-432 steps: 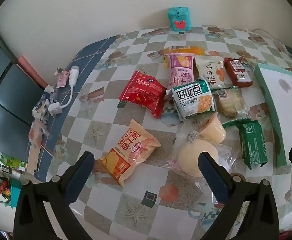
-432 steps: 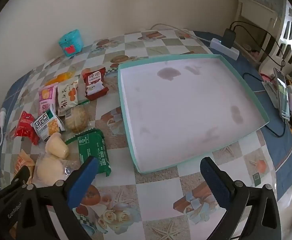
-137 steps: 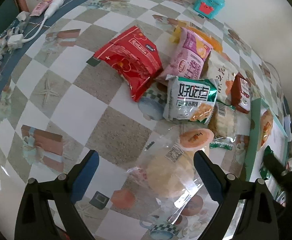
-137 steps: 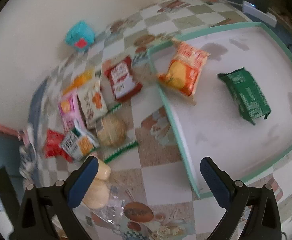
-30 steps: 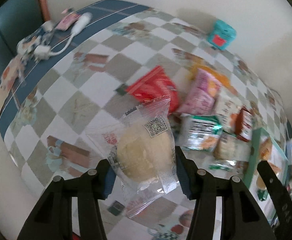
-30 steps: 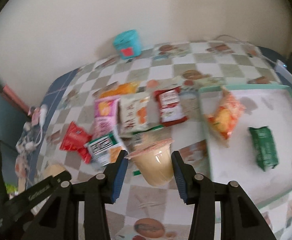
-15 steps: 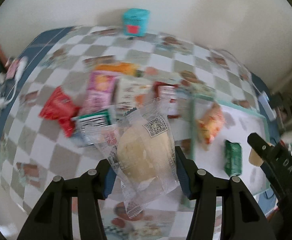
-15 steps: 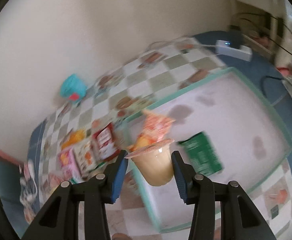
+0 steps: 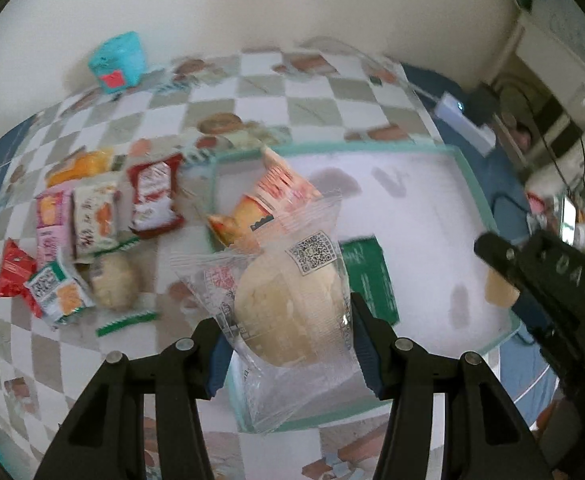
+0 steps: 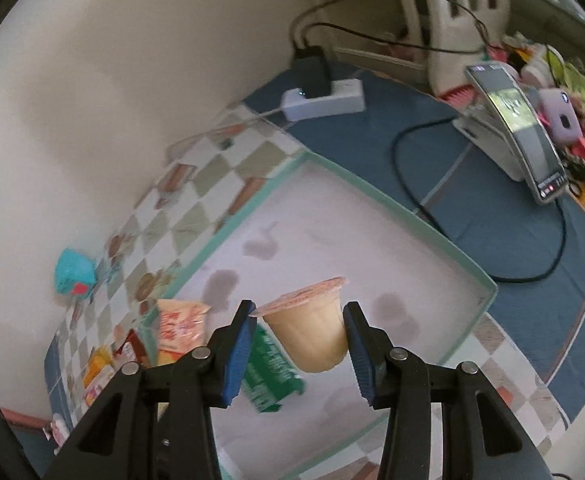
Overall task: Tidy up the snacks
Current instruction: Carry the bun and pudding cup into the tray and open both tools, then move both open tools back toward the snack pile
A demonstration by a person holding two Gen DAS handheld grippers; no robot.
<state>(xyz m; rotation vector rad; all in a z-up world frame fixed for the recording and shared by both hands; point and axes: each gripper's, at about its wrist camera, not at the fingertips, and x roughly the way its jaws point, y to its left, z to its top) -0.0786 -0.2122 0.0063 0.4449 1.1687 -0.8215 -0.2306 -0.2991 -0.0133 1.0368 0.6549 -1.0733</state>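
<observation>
My left gripper (image 9: 288,340) is shut on a clear-wrapped round bun (image 9: 292,304) and holds it above the near left edge of the teal-rimmed white tray (image 9: 476,184). My right gripper (image 10: 298,340) is shut on a jelly cup (image 10: 312,330) with an orange lid, held above the tray (image 10: 392,204); it also shows at the right of the left wrist view (image 9: 540,280). An orange snack bag (image 9: 268,204) and a green packet (image 9: 366,280) lie in the tray. Several snack packs lie left of the tray, among them a red sachet (image 9: 152,196).
A teal box (image 9: 118,62) stands by the wall. A power strip (image 10: 324,98) with cables, a phone on a stand (image 10: 520,124) and clutter lie right of the tray on the blue cloth. A wrapped biscuit (image 9: 112,280) lies near the tray's left edge.
Both grippers have swung right with their loads, from over the snack pile to over the tray. The right gripper now looks toward the tray's far right corner.
</observation>
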